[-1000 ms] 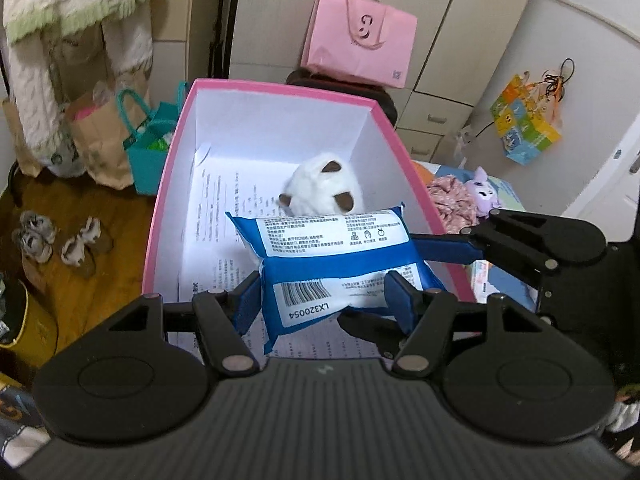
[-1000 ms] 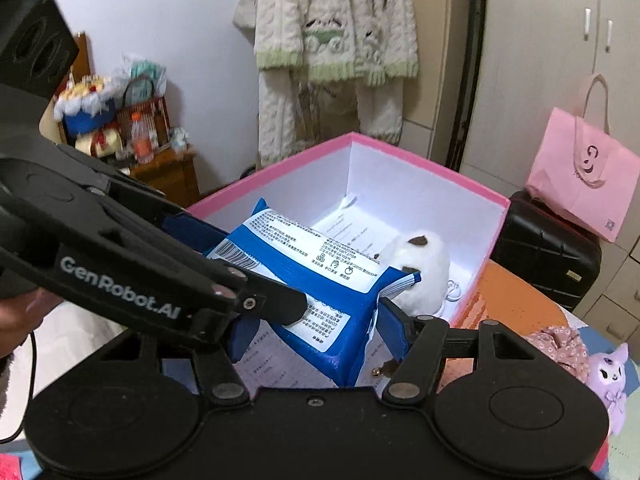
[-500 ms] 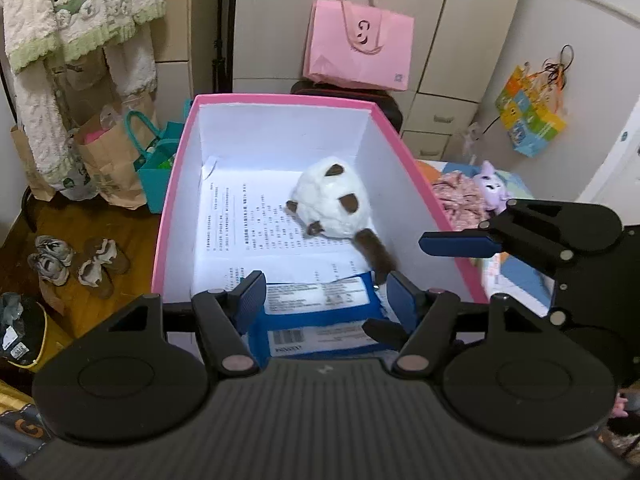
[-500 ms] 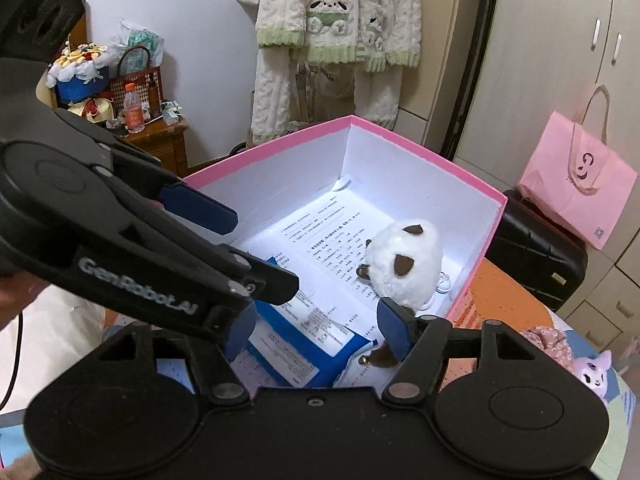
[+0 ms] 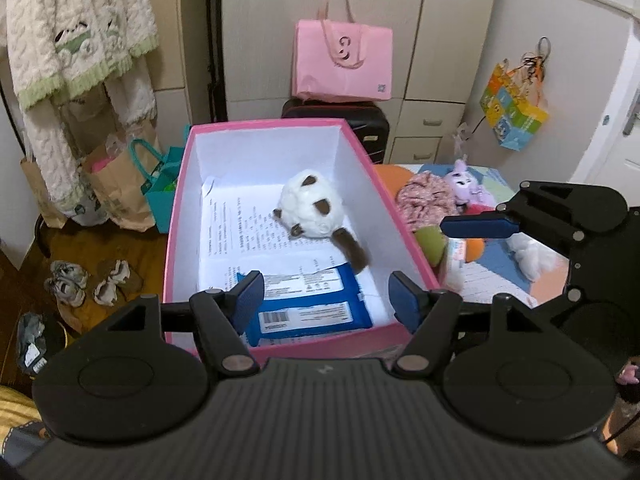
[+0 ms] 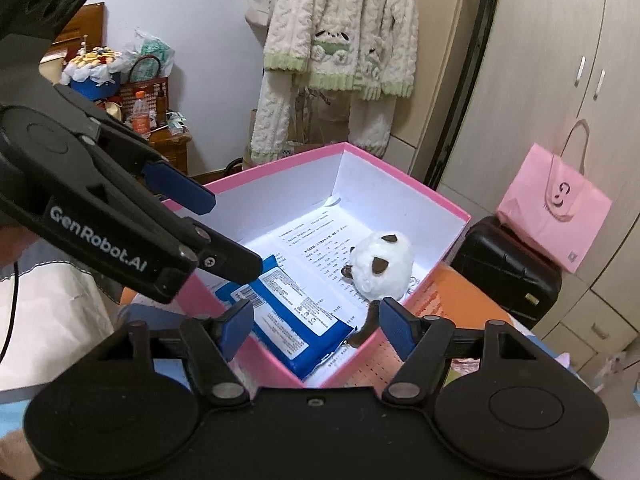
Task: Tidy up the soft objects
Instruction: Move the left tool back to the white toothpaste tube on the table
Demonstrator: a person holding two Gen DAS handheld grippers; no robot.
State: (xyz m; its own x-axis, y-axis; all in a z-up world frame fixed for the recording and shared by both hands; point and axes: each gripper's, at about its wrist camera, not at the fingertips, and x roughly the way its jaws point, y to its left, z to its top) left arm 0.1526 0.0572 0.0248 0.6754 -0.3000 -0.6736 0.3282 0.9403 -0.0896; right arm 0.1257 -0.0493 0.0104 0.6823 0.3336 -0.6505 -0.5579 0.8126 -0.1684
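A blue wipes pack (image 5: pixel 310 306) lies flat at the near end of the pink box (image 5: pixel 400 232); it also shows in the right wrist view (image 6: pixel 296 320). A white plush cat (image 5: pixel 314 210) lies further in, also seen in the right wrist view (image 6: pixel 382 266). My left gripper (image 5: pixel 328 298) is open and empty above the box's near rim. My right gripper (image 6: pixel 316 326) is open and empty over the box's near corner. Each gripper shows in the other's view, the right one (image 5: pixel 560 220) beside the box and the left one (image 6: pixel 100 216) at its left.
More soft things lie on the bed right of the box: a floral cloth (image 5: pixel 426 200), a purple plush (image 5: pixel 464 184), a white fluffy piece (image 5: pixel 532 254). A black suitcase (image 6: pixel 506 266) with a pink bag (image 5: pixel 342 62) stands behind. Shoes (image 5: pixel 92 284) lie on the floor.
Both grippers held the wipes pack over the box a second ago. They opened, the pack dropped to the box floor, and both grippers have drawn back and up.
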